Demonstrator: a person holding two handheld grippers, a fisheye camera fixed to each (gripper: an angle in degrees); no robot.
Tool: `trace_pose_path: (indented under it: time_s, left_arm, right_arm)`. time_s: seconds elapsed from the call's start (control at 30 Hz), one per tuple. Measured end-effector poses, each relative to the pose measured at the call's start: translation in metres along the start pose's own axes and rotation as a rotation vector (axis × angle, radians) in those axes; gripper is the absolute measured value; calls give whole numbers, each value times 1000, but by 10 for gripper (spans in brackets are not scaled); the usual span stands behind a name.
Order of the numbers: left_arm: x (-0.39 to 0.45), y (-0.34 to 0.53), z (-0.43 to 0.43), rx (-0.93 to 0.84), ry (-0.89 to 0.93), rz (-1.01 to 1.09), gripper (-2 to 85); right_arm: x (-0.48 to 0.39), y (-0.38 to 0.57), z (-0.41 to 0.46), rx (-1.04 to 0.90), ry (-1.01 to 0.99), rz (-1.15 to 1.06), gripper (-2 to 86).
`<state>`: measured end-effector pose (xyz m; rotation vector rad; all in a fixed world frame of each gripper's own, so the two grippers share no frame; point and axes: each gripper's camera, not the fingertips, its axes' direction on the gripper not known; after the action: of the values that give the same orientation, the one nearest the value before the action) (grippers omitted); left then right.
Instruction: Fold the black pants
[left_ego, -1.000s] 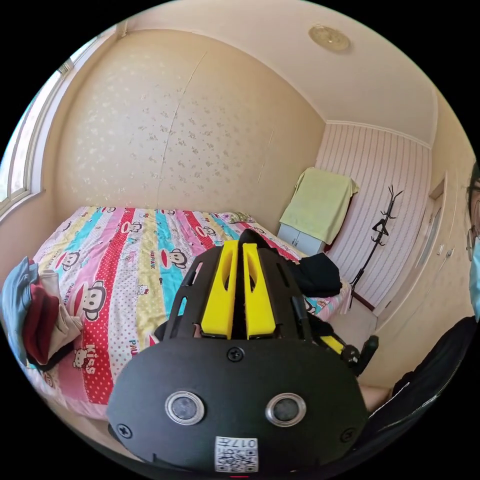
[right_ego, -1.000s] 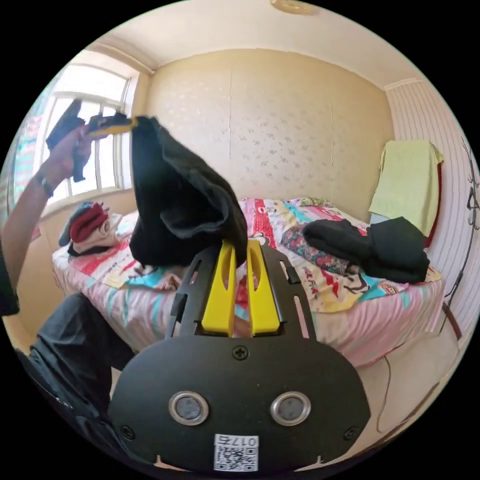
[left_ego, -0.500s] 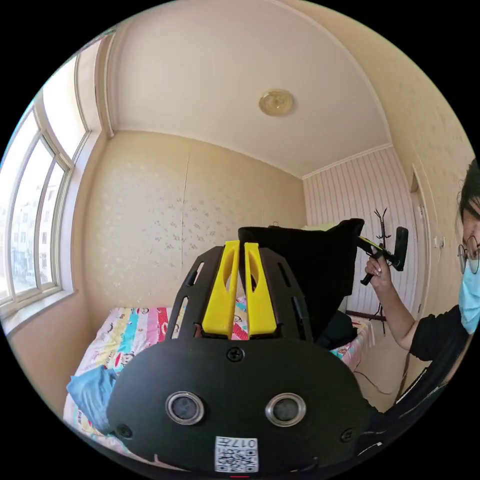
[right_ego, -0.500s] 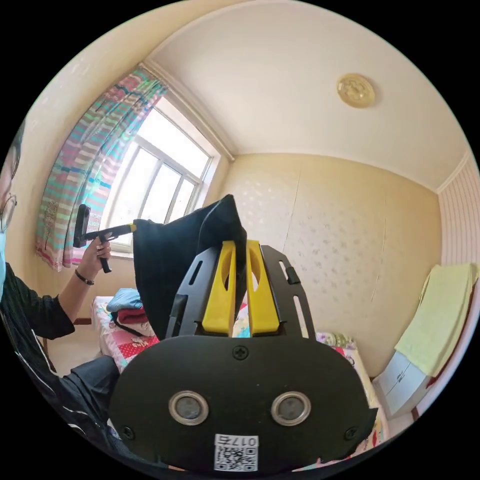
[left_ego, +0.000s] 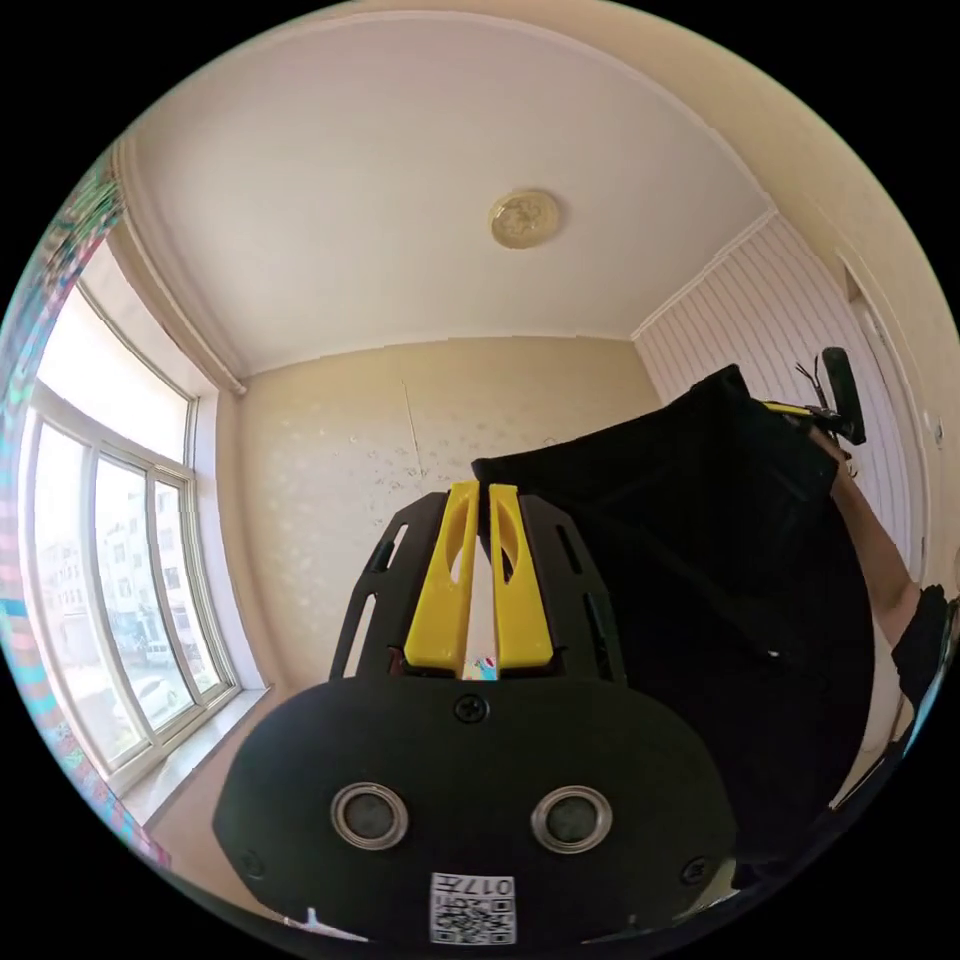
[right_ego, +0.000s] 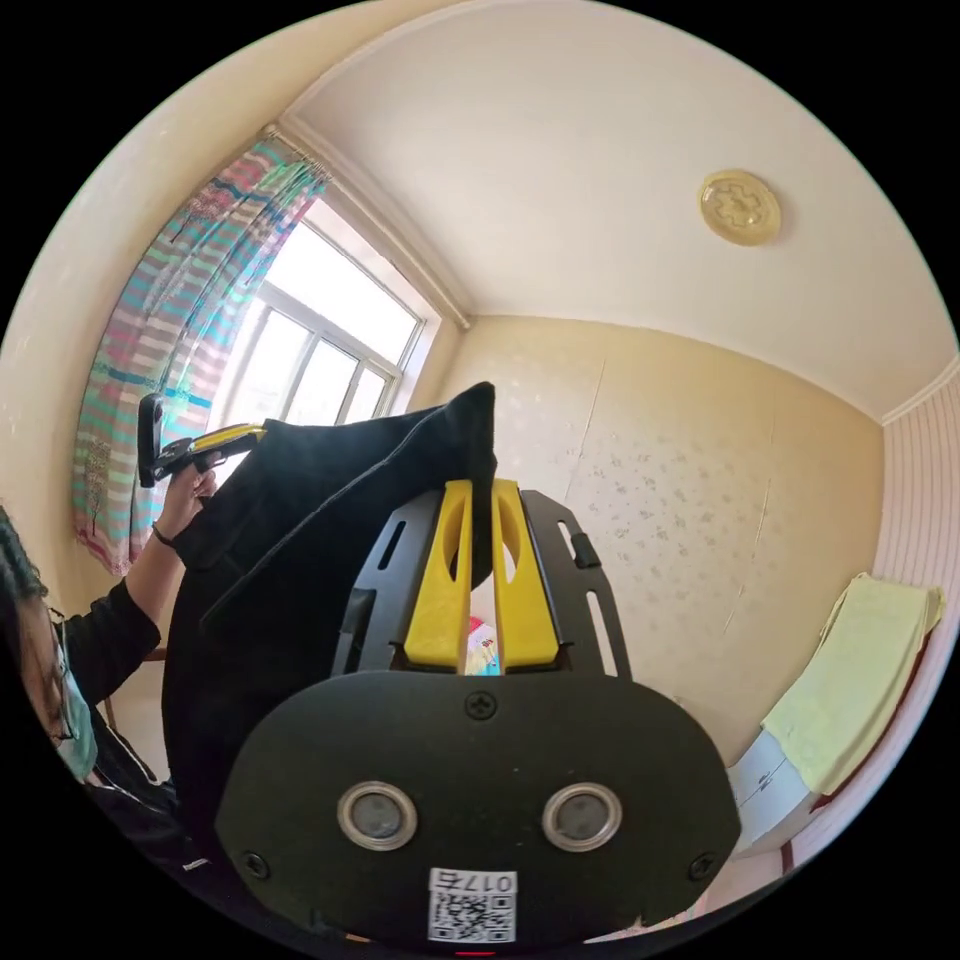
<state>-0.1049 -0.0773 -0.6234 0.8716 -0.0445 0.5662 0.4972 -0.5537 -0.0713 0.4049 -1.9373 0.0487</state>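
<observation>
The black pants (left_ego: 700, 560) hang in the air, stretched between the two grippers and held up high, towards the ceiling. In the left gripper view the left gripper (left_ego: 480, 488) points upward at the wall; its yellow jaws stand close together with a corner of the black cloth pinched between their tips, and the rest of the pants spreads away towards three o'clock and sags down to about five o'clock. At the far end of that cloth, around two o'clock, the right gripper (left_ego: 800, 408) grips the other corner, with the person's forearm (left_ego: 880, 560) running down below it.

In the right gripper view the right gripper's jaws are likewise nearly together, and a peak of black fabric rises from between their tips at about twelve o'clock. The pants drape from there to nine o'clock, where the left gripper bites the opposite corner, a hand (right_ego: 185, 490) wrapped round its handle.

A round ceiling lamp (left_ego: 524, 218) sits at about twelve o'clock in the left gripper view. The window (left_ego: 110, 600) fills the nine o'clock side there. A striped curtain (right_ego: 160, 340) hangs at ten o'clock in the right gripper view, and a pale yellow-green cloth (right_ego: 860, 680) is draped over a cabinet at about four o'clock.
</observation>
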Motion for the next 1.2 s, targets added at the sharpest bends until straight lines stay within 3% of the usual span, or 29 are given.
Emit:
trace_pose_path:
  time_s: [0.17, 0.33, 0.4, 0.43, 0.53, 0.6, 0.67, 0.73, 0.83, 0.9, 1.0, 1.13, 1.2]
  left_arm:
    - [5, 3, 129, -134, -25, 61, 11]
    - [-14, 61, 387, -442, -122, 39, 52]
    - [-16, 137, 476, -625, -389, 11, 95]
    - [-12, 158, 489, -647, -435, 21, 104]
    - [32, 287, 527, -667, -540, 238, 117]
    - [86, 408, 526, -720, -445, 487, 109]
    - [126, 493, 503, -778, -314, 568, 110]
    - [158, 556, 466, -826, -160, 492, 112]
    - [206, 624, 399, -930, 149, 200, 113]
    - [251, 656, 354, -1007, 351, 15, 115]
    - [318, 691, 320, -1160, 460, -80, 134]
    - [371, 727, 303, -1220, 575, -313, 164]
    - [391, 747, 303, -1261, 586, -438, 164]
  right_arm:
    - [58, 23, 119, -103, -15, 64, 38]
    - [138, 104, 382, -329, 173, 160, 56]
    - [159, 167, 435, -366, 202, 319, 67]
    - [163, 212, 456, -345, 150, 380, 70]
    - [139, 333, 494, -465, 16, 270, 74]
    - [115, 416, 490, -542, -76, 230, 78]
    - [93, 503, 466, -596, -205, 271, 80]
    - [66, 610, 420, -659, -368, 408, 84]
    - [26, 725, 350, -702, -554, 635, 97]
    - [-1, 777, 303, -723, -537, 755, 113]
    - [-52, 836, 233, -732, -500, 876, 143]
    - [-117, 883, 180, -815, -431, 847, 169]
    - [-130, 892, 154, -707, -370, 854, 170]
